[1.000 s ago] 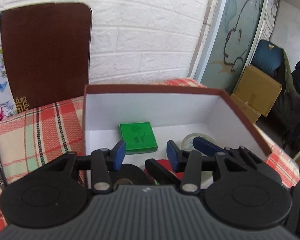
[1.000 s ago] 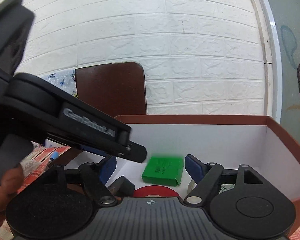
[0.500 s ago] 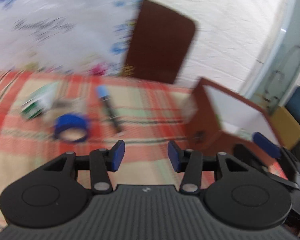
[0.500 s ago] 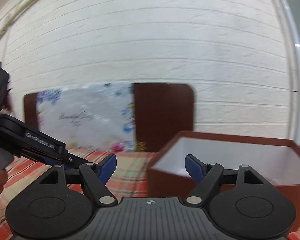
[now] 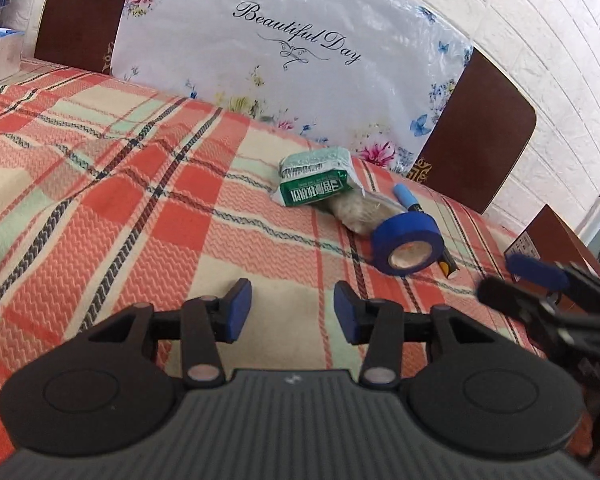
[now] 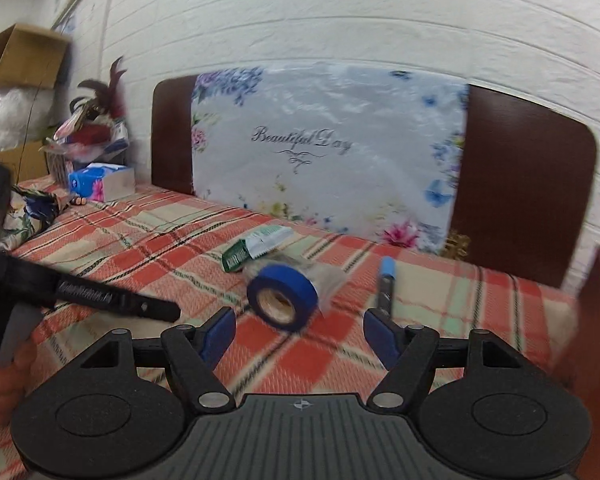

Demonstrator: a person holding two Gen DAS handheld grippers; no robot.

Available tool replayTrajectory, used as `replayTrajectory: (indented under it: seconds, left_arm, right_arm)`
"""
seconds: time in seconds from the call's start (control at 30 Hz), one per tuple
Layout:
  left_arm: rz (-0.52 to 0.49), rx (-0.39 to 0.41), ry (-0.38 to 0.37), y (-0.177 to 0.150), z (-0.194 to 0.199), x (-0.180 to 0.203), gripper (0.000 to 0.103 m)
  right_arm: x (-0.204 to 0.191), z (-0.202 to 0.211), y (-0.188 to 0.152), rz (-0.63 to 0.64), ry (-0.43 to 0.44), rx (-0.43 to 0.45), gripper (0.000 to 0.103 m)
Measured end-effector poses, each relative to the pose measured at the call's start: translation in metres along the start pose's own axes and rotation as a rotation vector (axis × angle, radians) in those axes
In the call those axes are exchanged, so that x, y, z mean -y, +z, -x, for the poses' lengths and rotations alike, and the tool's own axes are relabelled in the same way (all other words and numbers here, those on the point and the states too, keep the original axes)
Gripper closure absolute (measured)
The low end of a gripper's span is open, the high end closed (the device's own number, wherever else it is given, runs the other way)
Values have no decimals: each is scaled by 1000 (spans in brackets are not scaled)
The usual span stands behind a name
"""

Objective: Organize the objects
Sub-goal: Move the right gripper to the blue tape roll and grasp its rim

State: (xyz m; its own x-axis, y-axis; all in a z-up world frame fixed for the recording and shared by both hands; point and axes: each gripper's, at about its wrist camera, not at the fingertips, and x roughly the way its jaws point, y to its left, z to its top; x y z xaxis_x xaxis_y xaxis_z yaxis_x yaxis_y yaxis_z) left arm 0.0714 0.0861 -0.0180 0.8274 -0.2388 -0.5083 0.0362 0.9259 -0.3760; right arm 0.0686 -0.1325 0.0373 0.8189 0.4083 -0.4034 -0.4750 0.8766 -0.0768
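Observation:
A blue tape roll [image 5: 407, 244] lies on the plaid tablecloth [image 5: 140, 208], with a green-labelled packet [image 5: 316, 182] and a blue-capped marker [image 5: 410, 200] behind it. My left gripper [image 5: 292, 312] is open and empty, hovering over the cloth short of the roll. My right gripper [image 6: 299, 334] is open and empty, just in front of the tape roll [image 6: 282, 296]; the marker [image 6: 386, 284] lies to its right and the packet [image 6: 256, 246] behind. The brown box [image 5: 548, 240] edge shows at the far right.
A floral "Beautiful Day" board [image 6: 328, 152] leans on brown chair backs [image 6: 520, 184] behind the table. A tissue box [image 6: 102, 182] and clutter sit at the table's far left. The right gripper's body [image 5: 548, 304] shows in the left wrist view.
Both grippers have swung left, away from over the open box to the table. The tape roll, packet and marker have come into view; the box has slid to the right edge.

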Motion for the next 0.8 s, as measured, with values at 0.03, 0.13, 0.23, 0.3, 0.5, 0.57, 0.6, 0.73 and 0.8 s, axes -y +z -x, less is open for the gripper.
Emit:
replayTrajectory:
  seconds: [0.03,0.13,0.23,0.3,0.5,0.57,0.6,0.73,0.8]
  left_arm:
    - [-5,5,-2,0,0,0,54]
    - [8,15,-24,-1,1,-5,52]
    - [64,20,-65,0,0,-16,52]
    - [98,21,-89,0,0,-22,52]
    - [129,19,-116,1,-1,-26,52]
    - [128,19,-113,1,-1,-25,52]
    - [126,19,-112,1,0,-25,52]
    - [127,-1,-103,4,-1,-23,52]
    - [113,-19,-117,8,-1,-17,52]
  right_arm:
    - [-2,-12,6,16,6,-6,34]
    - [-5,-43,17,40,21,-27,36]
    - [-3,-62,21,43,44,-51,39]
    - [-4,-69,19,48,67,-83,52]
    - [-20,-42,0,95,142,-124,58]
    - [-31,-28,-13,111,152,-133,57]
    - [-37,-20,-17,127,142,-128,54]
    - [-43,-4,-23,90,114,-121,50]
    - [-43,-3,-24,82,88,-123,49]
